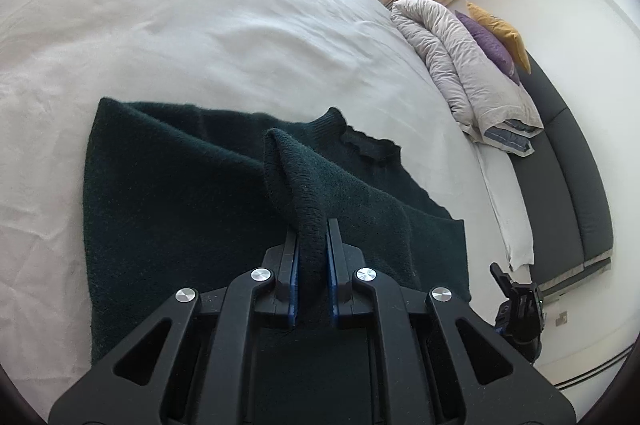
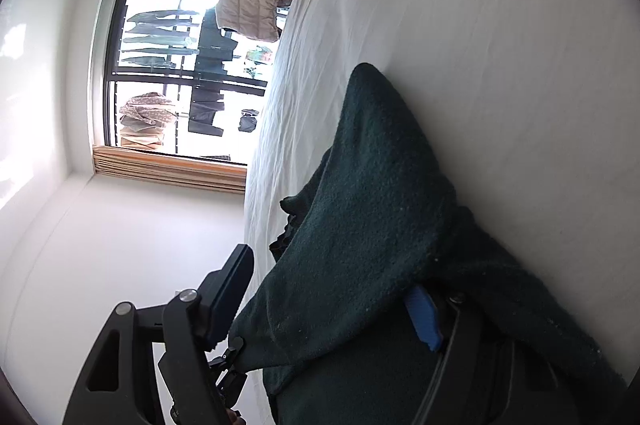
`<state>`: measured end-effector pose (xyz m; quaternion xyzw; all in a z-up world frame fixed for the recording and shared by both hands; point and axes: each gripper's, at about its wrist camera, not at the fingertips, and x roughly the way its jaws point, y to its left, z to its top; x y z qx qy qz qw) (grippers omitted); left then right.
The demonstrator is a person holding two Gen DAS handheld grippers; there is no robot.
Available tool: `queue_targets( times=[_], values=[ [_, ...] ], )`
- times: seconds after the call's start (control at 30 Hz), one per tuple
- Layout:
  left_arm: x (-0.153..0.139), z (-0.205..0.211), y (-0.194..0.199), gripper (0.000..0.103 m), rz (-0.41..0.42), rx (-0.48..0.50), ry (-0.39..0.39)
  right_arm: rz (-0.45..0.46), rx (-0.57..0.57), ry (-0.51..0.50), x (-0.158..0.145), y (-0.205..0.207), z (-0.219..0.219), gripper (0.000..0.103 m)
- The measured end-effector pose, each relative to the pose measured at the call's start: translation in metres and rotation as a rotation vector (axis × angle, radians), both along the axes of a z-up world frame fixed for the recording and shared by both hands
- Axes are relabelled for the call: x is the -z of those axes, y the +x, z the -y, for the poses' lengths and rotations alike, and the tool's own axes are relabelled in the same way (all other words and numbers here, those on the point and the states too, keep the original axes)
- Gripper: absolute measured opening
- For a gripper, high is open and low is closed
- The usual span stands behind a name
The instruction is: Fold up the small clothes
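Observation:
A dark green knitted sweater [image 1: 168, 185] lies on the white bed [image 1: 200, 25]. My left gripper [image 1: 313, 225] is shut on a raised fold of the sweater and lifts it above the flat part. In the right wrist view the sweater [image 2: 372, 225] drapes over my right gripper [image 2: 332, 277]. Its jaws stand wide apart. One blue-padded finger [image 2: 232, 289] is bare on the left. The other pad [image 2: 424, 317] is partly covered by cloth. The right gripper also shows in the left wrist view [image 1: 520, 313] at the bed's right edge.
A rolled grey duvet [image 1: 460, 65] with purple and yellow cushions [image 1: 496, 37] lies at the bed's far right. A dark grey sofa [image 1: 568, 185] runs beside the bed. A window [image 2: 180, 77] with tan curtains and hanging clothes is at the far side.

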<state>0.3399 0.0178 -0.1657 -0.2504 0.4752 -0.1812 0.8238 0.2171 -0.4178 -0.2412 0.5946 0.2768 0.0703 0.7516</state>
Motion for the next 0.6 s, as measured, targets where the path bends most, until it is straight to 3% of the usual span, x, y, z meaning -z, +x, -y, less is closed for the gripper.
queue_targets(
  times=[0.17,0.37,0.5,0.6],
  values=[
    [0.041,-0.011,0.001,0.01,-0.039,-0.022,-0.022,-0.011,-0.009,-0.02,-0.003,0.003,0.003,0.07],
    [0.044,-0.007,0.0,0.01,-0.005,0.015,0.046,-0.029,-0.027,-0.083,-0.009,0.012,0.001,0.07],
    [0.058,-0.012,-0.002,0.01,-0.008,0.005,-0.008,-0.051,-0.044,-0.119,-0.001,0.011,0.002,0.06],
    [0.057,-0.01,-0.002,0.01,0.003,0.003,-0.011,-0.049,-0.06,-0.124,-0.003,0.009,0.003,0.06]
  ],
)
